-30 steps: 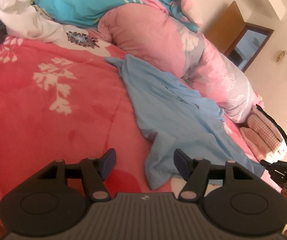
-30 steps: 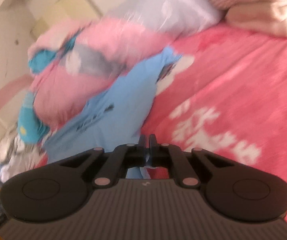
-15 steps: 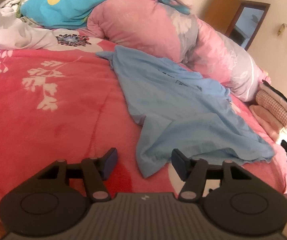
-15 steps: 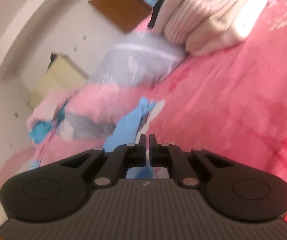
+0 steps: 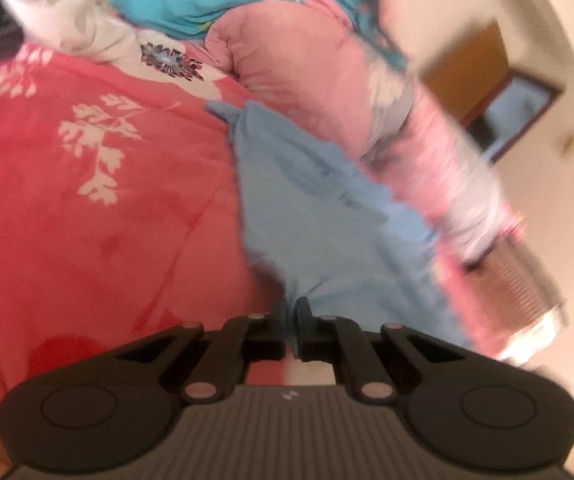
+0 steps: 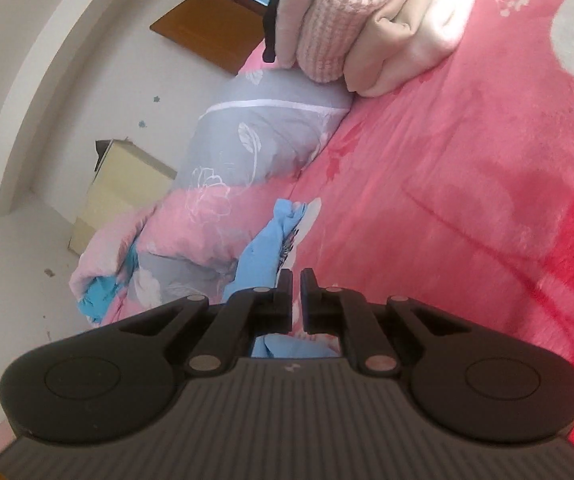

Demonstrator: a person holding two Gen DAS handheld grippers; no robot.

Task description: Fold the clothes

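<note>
Left gripper (image 5: 291, 314) just closed on light-blue cotton shirt (image 5: 327, 216) hem; right gripper (image 6: 295, 286) shut, contents unclear; risk of thin pinch slipping on lift.

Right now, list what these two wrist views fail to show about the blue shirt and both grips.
- Left wrist view: motion blur smears the blue shirt; whether the shut left gripper pinches its edge is unclear.
- Right wrist view: the right gripper hides the shirt's near end, so its hold is unclear.
- The folded pile is cut off by the top edge.
</note>
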